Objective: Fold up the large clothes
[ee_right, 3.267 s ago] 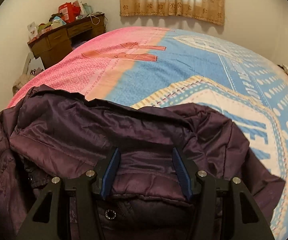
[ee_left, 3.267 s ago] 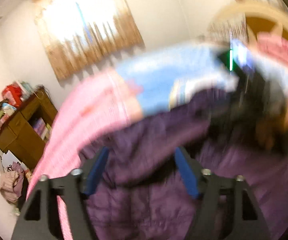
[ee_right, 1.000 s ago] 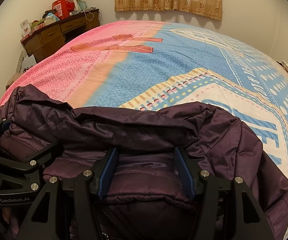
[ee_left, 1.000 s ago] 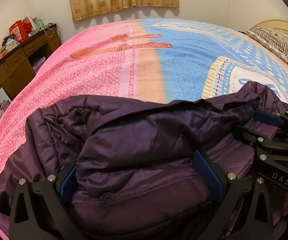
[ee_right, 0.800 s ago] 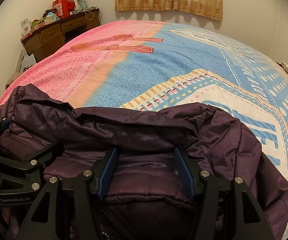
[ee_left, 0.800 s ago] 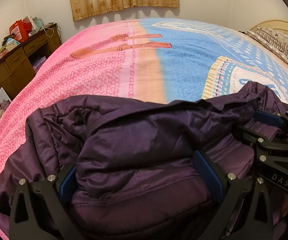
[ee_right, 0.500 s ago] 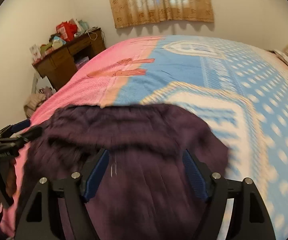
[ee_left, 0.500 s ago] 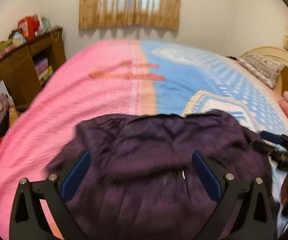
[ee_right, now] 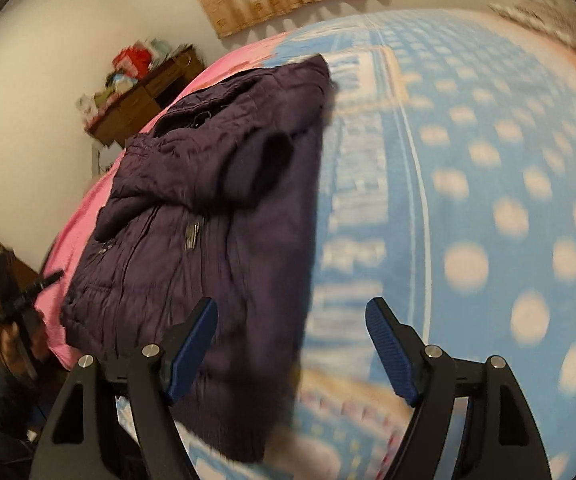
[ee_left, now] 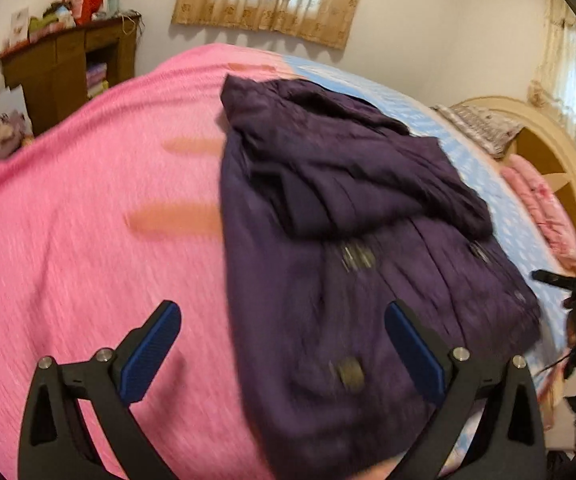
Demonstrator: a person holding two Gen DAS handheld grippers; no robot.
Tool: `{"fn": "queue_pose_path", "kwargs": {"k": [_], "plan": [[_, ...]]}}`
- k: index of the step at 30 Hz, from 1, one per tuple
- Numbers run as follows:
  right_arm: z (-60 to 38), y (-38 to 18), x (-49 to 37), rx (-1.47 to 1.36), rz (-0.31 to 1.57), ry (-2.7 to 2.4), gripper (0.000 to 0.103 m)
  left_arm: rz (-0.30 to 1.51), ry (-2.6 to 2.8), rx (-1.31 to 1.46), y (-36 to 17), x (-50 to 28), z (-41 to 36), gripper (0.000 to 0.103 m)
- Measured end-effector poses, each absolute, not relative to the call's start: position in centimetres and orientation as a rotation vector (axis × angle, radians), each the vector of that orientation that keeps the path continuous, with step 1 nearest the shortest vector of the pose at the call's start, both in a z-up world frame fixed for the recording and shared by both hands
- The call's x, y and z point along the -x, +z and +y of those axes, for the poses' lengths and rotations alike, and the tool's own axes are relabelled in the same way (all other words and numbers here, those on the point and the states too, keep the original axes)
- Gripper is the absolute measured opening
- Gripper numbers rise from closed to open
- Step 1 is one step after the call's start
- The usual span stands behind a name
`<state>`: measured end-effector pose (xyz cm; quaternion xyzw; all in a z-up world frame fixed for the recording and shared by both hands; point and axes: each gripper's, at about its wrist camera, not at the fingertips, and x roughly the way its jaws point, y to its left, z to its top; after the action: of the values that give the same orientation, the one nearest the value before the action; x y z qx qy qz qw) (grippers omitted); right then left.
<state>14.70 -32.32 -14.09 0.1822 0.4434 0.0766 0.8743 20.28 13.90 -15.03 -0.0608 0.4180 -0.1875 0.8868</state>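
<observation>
The purple jacket (ee_left: 351, 248) lies folded on the bed (ee_left: 88, 240), across the line where the pink half of the cover meets the blue dotted half (ee_right: 487, 184); its top layer is doubled back over the body, and a zip pull and snaps show on the front. The left gripper (ee_left: 284, 356) hangs above the near edge of the jacket with its jaws spread wide and nothing between the blue pads (ee_left: 150, 354); one pad sits over pink cover, the other over purple cloth, neither touching. The right gripper (ee_right: 291, 350) has just been opening its jaws, which now stand apart and empty, one pad over the jacket's near corner and the other over the blue cover. Each wrist view catches the other gripper at its edge, held off to the side of the bed in a hand (ee_right: 20, 344). Behind stand a wooden desk (ee_left: 68, 68) piled with clutter, a curtain (ee_left: 272, 0), and a pillow (ee_left: 483, 130) by the headboard (ee_left: 559, 160). Both views are motion-blurred.
</observation>
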Motion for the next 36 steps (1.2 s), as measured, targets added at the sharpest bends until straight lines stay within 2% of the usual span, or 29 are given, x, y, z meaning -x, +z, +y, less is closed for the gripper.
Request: {"fn": "queue_pose_path", "kwargs": {"k": [3, 7, 8, 9, 10, 12, 13, 16, 17, 18, 19, 20, 22, 25, 31, 36], "plan": [[-32.5, -16.2, -12.5, -0.493, 0.895, 0.173, 0.077, 0.859, -0.407, 0.156, -16.0, -19.0, 13.6, 0.103], [-31.3, -16.6, -11.4, -0.482, 0.831, 0.178, 0.077, 0.856, -0.405, 0.149, -17.6, -18.3, 13.0, 0.102], [-31.2, -16.7, -11.2, -0.493, 0.824, 0.188, 0.077, 0.860, -0.416, 0.153, -18.0, -18.1, 12.9, 0.101], [-30.9, -16.7, -11.2, -0.501, 0.820, 0.201, 0.077, 0.872, -0.421, 0.159, -18.3, -18.2, 12.7, 0.095], [-30.6, -16.8, -11.3, -0.500, 0.822, 0.215, 0.075, 0.880, -0.430, 0.169, -18.8, -18.1, 12.6, 0.090], [-29.8, -17.0, -11.5, -0.483, 0.827, 0.236, 0.064, 0.862, -0.431, 0.175, -19.1, -18.0, 12.6, 0.089], [-29.5, -17.2, -11.7, -0.487, 0.837, 0.250, 0.054, 0.847, -0.433, 0.170, -19.0, -18.1, 12.5, 0.087], [-29.3, -17.9, -12.5, -0.516, 0.833, 0.260, 0.054, 0.827, -0.440, 0.182, -19.1, -18.6, 12.4, 0.084], [-29.5, -18.0, -12.6, -0.536, 0.828, 0.266, 0.051, 0.821, -0.438, 0.181, -19.1, -18.7, 12.4, 0.081], [-29.6, -18.0, -12.8, -0.552, 0.827, 0.268, 0.048, 0.814, -0.443, 0.179, -19.0, -18.6, 12.4, 0.072], [-29.7, -18.0, -12.7, -0.561, 0.827, 0.271, 0.041, 0.814, -0.460, 0.181, -18.9, -18.7, 12.3, 0.060], [-29.8, -18.0, -12.5, -0.573, 0.827, 0.284, 0.037, 0.814, -0.466, 0.180, -18.8, -18.6, 12.3, 0.054], [-30.2, -18.1, -11.8, -0.606, 0.817, 0.301, 0.032, 0.796, -0.478, 0.171, -18.4, -18.2, 12.5, 0.036], [-30.7, -17.8, -10.2, -0.679, 0.786, 0.335, 0.027, 0.786, -0.487, 0.153, -17.3, -17.1, 13.0, 0.028], [-30.8, -16.0, -5.3, -0.808, 0.729, 0.411, 0.024, 0.776, -0.576, 0.239, -13.9, -13.3, 14.0, 0.025], [-31.8, -12.1, -0.9, -0.883, 0.629, 0.466, 0.023, 0.730, -0.685, 0.382, -9.9, -10.5, 16.0, 0.024]]}}
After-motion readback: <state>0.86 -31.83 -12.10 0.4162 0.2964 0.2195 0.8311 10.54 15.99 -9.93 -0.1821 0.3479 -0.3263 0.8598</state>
